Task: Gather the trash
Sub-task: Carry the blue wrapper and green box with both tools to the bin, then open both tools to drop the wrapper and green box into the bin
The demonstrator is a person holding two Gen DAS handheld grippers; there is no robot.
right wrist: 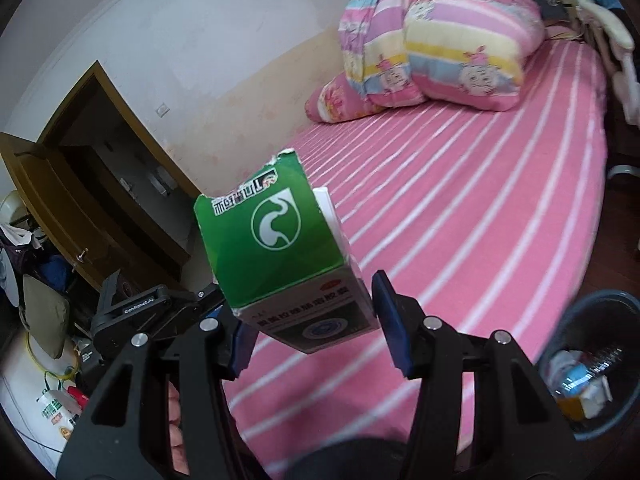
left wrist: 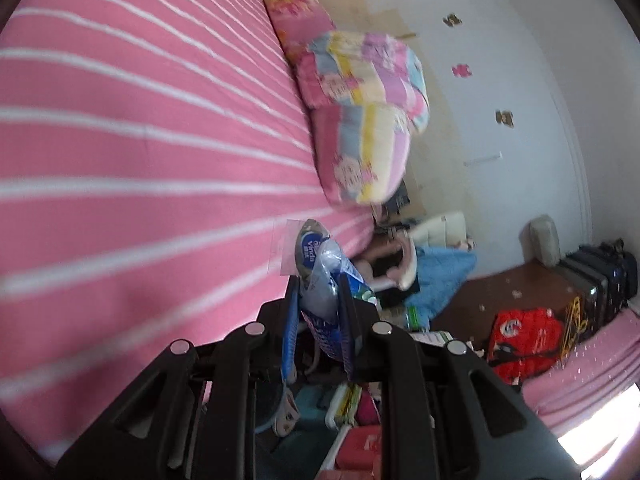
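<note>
The left tongs [left wrist: 318, 300] are clenched on a crumpled blue and white wrapper [left wrist: 320, 276], which sticks up from between the blue pads above the edge of the bed [left wrist: 140, 140]. The bed carries a pink sheet with white stripes. A folded quilt [left wrist: 368, 120] in pastel patches lies at the far end of the bed, with a pink pillow [left wrist: 296, 12] beyond it. On the floor beside the bed, past the wrapper, are a blue cloth [left wrist: 444, 276] and a red bag [left wrist: 524, 340].

The right tongs [right wrist: 312, 328] grasp a green and white carton [right wrist: 276, 248] by its lower end, its torn top pointing away over the bed. The carton is tilted and its white face bears dark print. A dark bin [right wrist: 600, 364] stands on the floor at the bed's near right side, with paper and wrappers already in it. The other device shows at the left of the bed, near an open wooden door [right wrist: 60, 200].
</note>
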